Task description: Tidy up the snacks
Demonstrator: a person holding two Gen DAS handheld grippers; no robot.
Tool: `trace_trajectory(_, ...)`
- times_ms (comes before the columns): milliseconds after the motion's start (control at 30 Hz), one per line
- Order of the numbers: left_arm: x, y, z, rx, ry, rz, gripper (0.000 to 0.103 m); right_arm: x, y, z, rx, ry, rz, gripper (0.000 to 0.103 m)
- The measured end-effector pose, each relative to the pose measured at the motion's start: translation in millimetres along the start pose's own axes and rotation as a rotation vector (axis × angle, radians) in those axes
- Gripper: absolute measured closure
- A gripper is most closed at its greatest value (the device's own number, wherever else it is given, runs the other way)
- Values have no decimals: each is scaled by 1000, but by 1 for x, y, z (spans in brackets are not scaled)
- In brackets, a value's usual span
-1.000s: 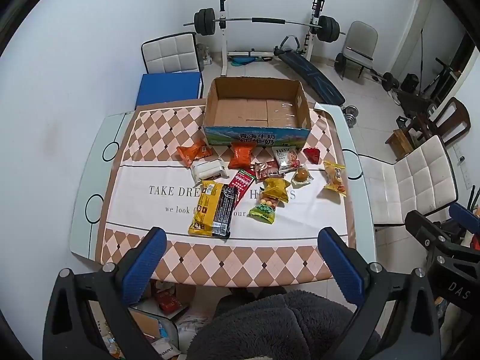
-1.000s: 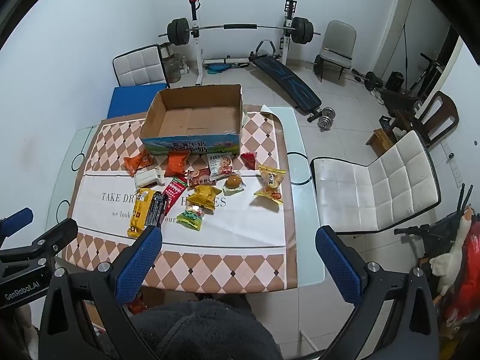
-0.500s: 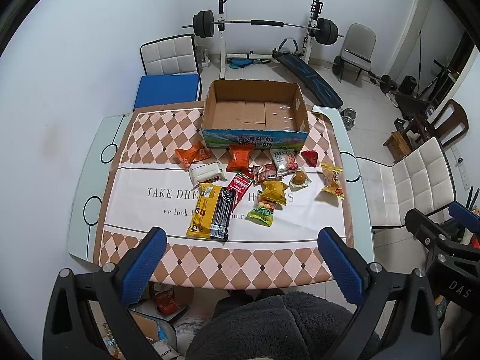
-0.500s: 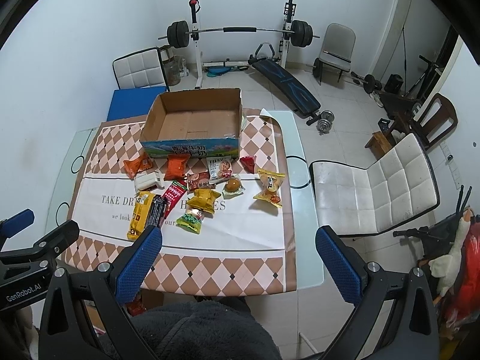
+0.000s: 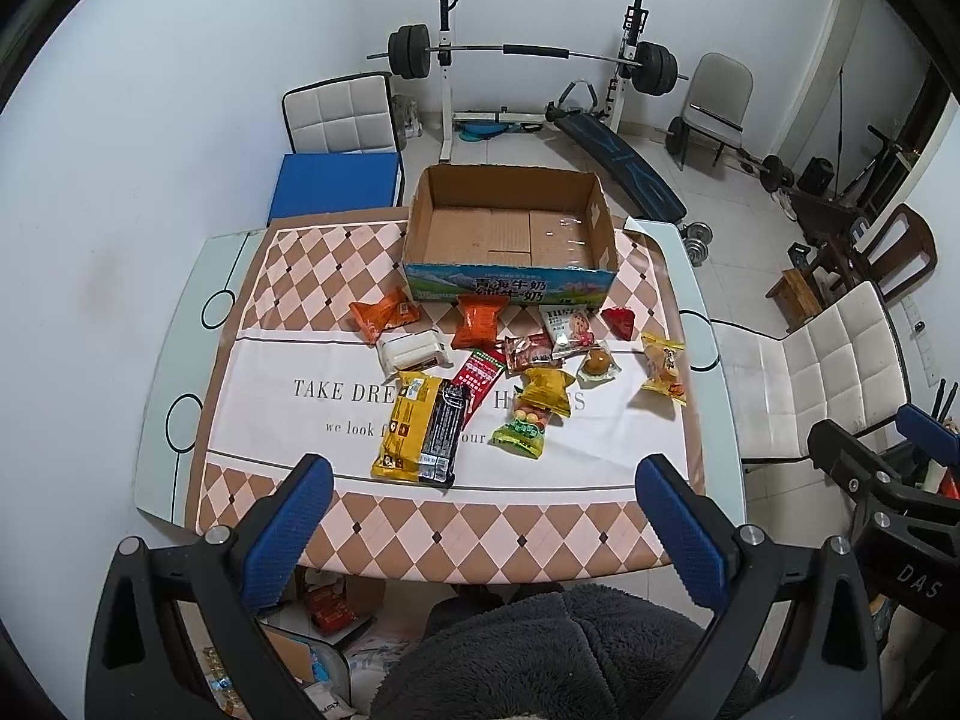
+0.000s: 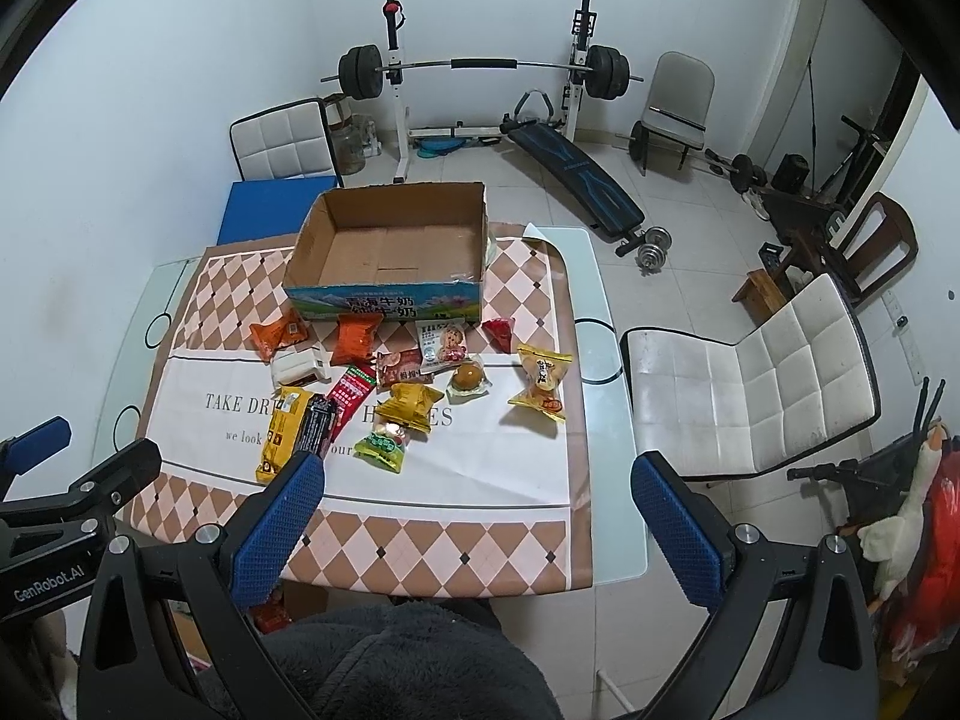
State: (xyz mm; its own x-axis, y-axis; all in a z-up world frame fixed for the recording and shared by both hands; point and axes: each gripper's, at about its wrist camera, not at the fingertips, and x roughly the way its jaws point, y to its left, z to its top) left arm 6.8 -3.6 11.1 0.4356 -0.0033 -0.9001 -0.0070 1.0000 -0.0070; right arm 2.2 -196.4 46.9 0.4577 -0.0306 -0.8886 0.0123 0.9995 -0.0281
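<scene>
An open, empty cardboard box (image 5: 510, 228) (image 6: 390, 240) stands at the far side of the table. Several snack packets lie in front of it: a yellow-and-black pack (image 5: 420, 426) (image 6: 294, 426), a white pack (image 5: 413, 351), orange packs (image 5: 384, 315) (image 5: 478, 327), a yellow candy bag (image 5: 663, 366) (image 6: 540, 384) and a green bag (image 5: 522, 429). My left gripper (image 5: 480, 522) is open and empty, held high above the near table edge. My right gripper (image 6: 474, 522) is open and empty, also high over the near edge.
The table (image 5: 174, 360) carries a diamond-pattern cloth. A white chair (image 6: 750, 384) stands to the right, another chair (image 5: 339, 114) and a blue pad (image 5: 333, 186) behind the table. A barbell rack (image 5: 528, 54) and bench stand at the back wall. A grey fleece (image 5: 564, 654) fills the foreground.
Both grippers have drawn slightly up and back from the table; the scene sits a little smaller and lower in view. Nothing on the table has moved.
</scene>
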Motion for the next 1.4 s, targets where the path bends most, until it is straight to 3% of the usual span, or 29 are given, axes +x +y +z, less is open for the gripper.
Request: trace_trajectory(1400, 1, 1, 9, -3, 0, -4, 0, 8, 10, 10, -12, 7, 14, 0)
